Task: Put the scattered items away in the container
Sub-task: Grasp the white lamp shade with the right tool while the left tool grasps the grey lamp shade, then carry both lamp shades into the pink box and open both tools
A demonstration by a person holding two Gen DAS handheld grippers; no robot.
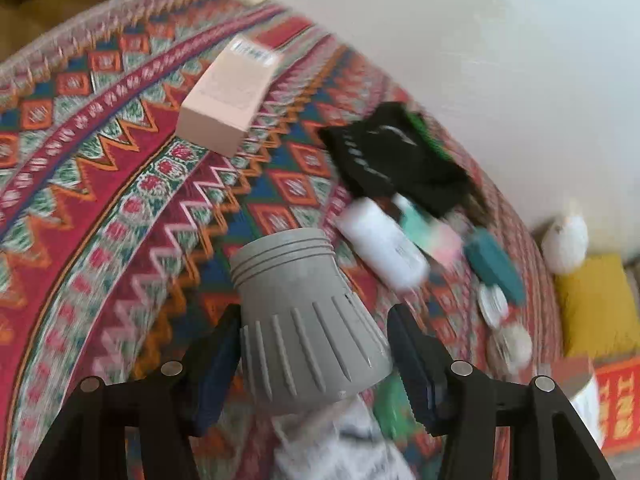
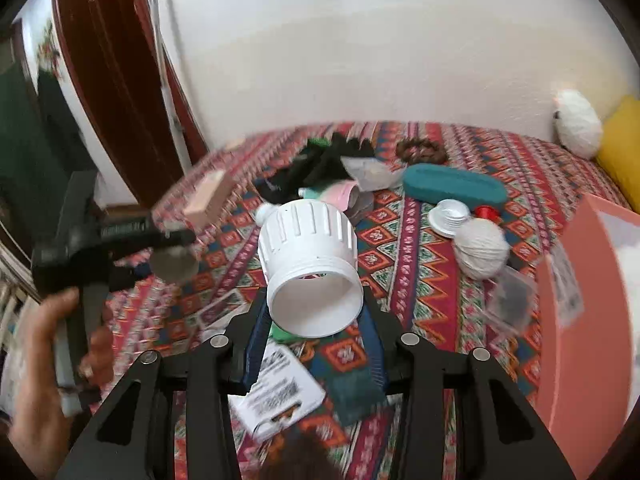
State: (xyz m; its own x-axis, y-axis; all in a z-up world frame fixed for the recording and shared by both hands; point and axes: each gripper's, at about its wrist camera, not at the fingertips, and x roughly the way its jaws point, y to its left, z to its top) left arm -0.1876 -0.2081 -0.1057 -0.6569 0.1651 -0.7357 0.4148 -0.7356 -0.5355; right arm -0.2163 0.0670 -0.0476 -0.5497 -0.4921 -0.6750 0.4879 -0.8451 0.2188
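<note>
My left gripper (image 1: 316, 360) is shut on a grey ribbed pipe fitting (image 1: 304, 312), held above the patterned bedspread (image 1: 120, 208). My right gripper (image 2: 314, 340) is shut on a white ribbed fitting (image 2: 308, 256), whose open end faces the camera. The salmon-pink container (image 2: 580, 340) stands at the right edge of the right wrist view. That view also shows the left gripper (image 2: 172, 248) at the left, held by a hand (image 2: 40, 360). Scattered ahead lie a pink box (image 1: 228, 96), black cloth (image 1: 396, 160), a white bottle (image 1: 384, 244) and a teal case (image 2: 452, 186).
A white yarn ball (image 2: 480, 252), a white cap (image 2: 450, 216), a small red piece (image 2: 488, 212), a brown scrunchie (image 2: 422, 152) and a clear bag (image 2: 508, 300) lie near the container. A printed leaflet (image 2: 280, 392) lies under my right gripper. A white wall, yellow cushion (image 2: 624, 152) and wooden door (image 2: 112, 80) bound the bed.
</note>
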